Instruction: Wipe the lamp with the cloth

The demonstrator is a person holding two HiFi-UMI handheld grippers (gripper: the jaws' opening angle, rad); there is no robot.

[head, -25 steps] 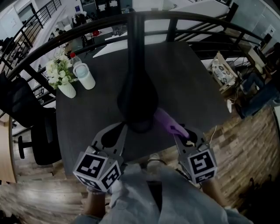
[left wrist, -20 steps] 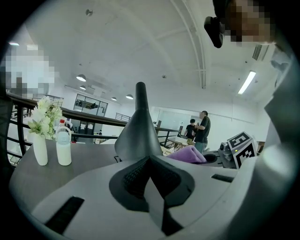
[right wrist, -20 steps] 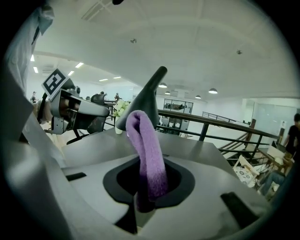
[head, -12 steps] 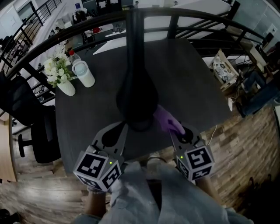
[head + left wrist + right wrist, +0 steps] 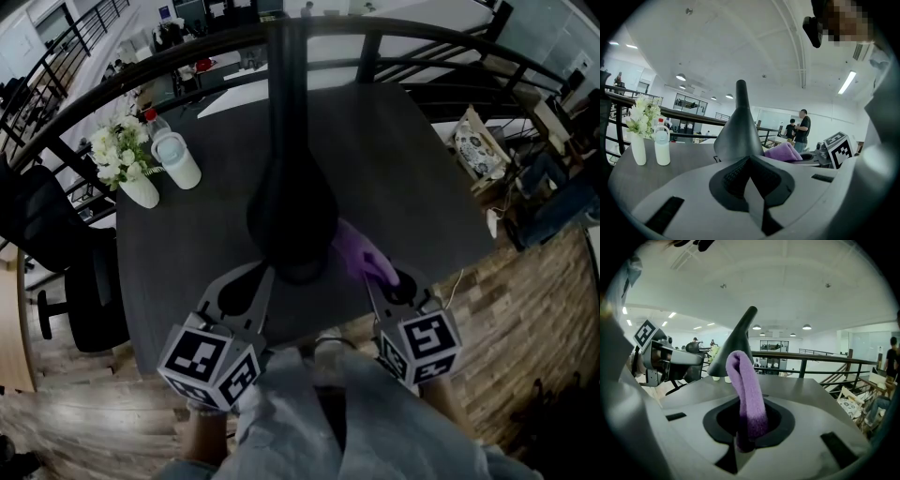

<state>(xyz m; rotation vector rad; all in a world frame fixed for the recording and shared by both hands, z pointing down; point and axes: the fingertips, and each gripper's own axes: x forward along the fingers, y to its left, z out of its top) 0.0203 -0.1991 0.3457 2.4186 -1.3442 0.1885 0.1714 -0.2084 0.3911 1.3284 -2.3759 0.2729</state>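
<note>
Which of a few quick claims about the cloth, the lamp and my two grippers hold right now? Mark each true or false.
1. The right gripper is shut on the purple cloth. True.
2. The left gripper is open around the lamp's stem. False: its jaws are together with nothing between them, down by the shade of the lamp.
3. The cloth lies flat on the table. False: it is held up in the right gripper, beside the lamp's shade.
4. A vase of flowers and a white bottle stand together near the table's far left corner. True.
</note>
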